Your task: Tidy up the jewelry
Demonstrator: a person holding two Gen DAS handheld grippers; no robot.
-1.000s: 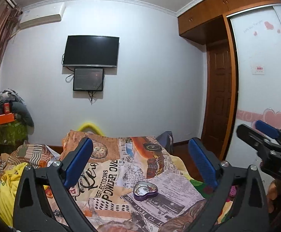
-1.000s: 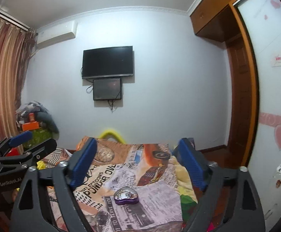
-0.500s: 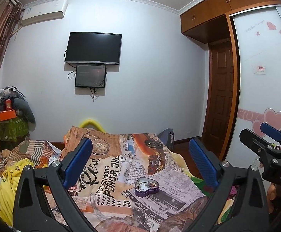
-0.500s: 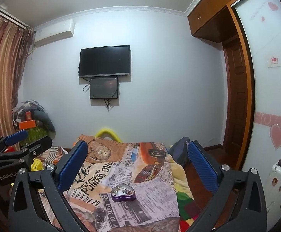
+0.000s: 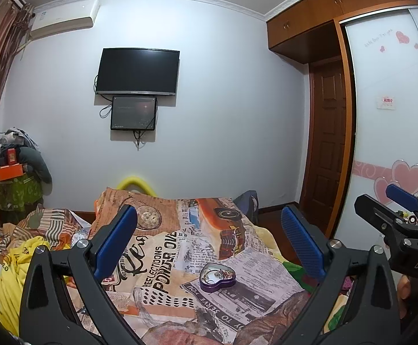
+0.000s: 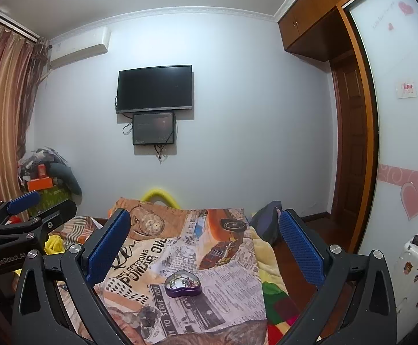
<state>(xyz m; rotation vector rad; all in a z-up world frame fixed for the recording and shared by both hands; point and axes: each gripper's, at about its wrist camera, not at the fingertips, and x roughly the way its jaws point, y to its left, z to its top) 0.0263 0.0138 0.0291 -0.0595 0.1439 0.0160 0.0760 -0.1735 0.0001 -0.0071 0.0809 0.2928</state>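
Note:
A purple heart-shaped tin (image 5: 217,276) lies without a lid on the newspaper-print blanket (image 5: 157,258), with small pieces of jewelry inside. My left gripper (image 5: 207,215) is open and held above the bed, short of the tin, with nothing between its blue pads. In the right wrist view the same tin (image 6: 183,283) sits ahead and below my right gripper (image 6: 204,215), which stands wide open and empty. Each gripper shows at the edge of the other's view, side by side.
The bed's blanket (image 6: 209,258) ends at a dark wooden floor (image 6: 318,224) on the right. Yellow clothes (image 5: 5,276) are piled at the left. A TV (image 5: 137,72) hangs on the far wall. A white appliance (image 6: 416,273) stands at the right.
The right gripper's jaws have spread wider than a second ago. Both views have shifted only slightly, and the tin has stayed where it was.

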